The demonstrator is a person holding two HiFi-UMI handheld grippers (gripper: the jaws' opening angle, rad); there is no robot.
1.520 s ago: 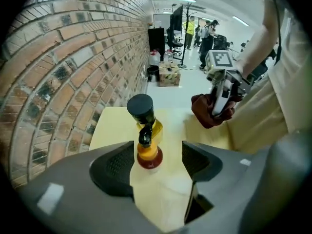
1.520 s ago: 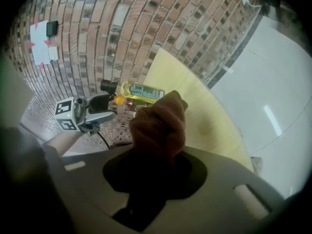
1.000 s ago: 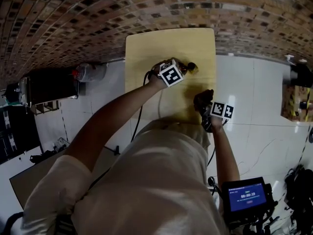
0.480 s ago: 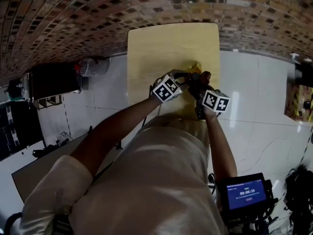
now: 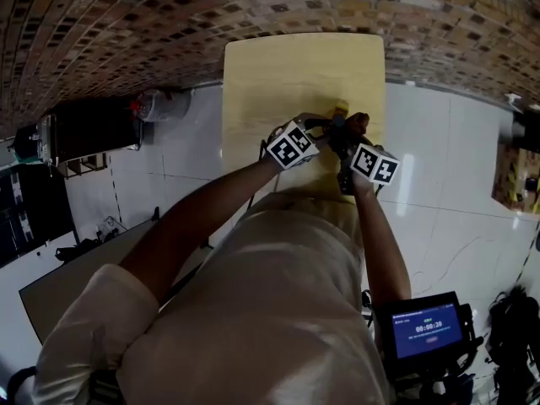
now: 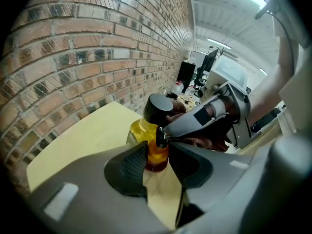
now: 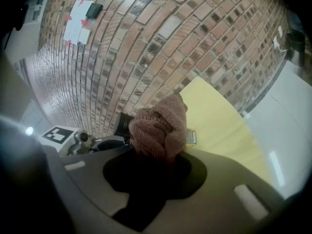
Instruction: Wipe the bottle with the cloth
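Note:
A small bottle (image 6: pixel 139 130) of yellow liquid with a black cap (image 6: pixel 158 108) is held over the pale wooden table (image 5: pixel 278 74). My left gripper (image 6: pixel 157 162) is shut on the bottle's amber end. In the head view the bottle (image 5: pixel 340 108) shows as a yellow spot beyond both marker cubes. My right gripper (image 7: pixel 158 155) is shut on a bunched pinkish-brown knitted cloth (image 7: pixel 161 128). The cloth presses against the bottle's side, just past the black cap (image 7: pixel 124 123). From the left gripper view the right gripper (image 6: pixel 219 116) reaches in from the right with the cloth (image 6: pixel 204 143) under it.
A brick wall (image 5: pixel 126 32) runs behind the table's far edge. White tiled floor (image 5: pixel 439 159) lies to both sides. A black cabinet (image 5: pixel 84 142) and a red-capped canister (image 5: pixel 156 104) stand at the left. A device with a blue screen (image 5: pixel 422 332) is at the lower right.
The right gripper with the cloth has come up from the table's near edge to the bottle. The left gripper still holds the bottle, and both have barely moved in the last half second.

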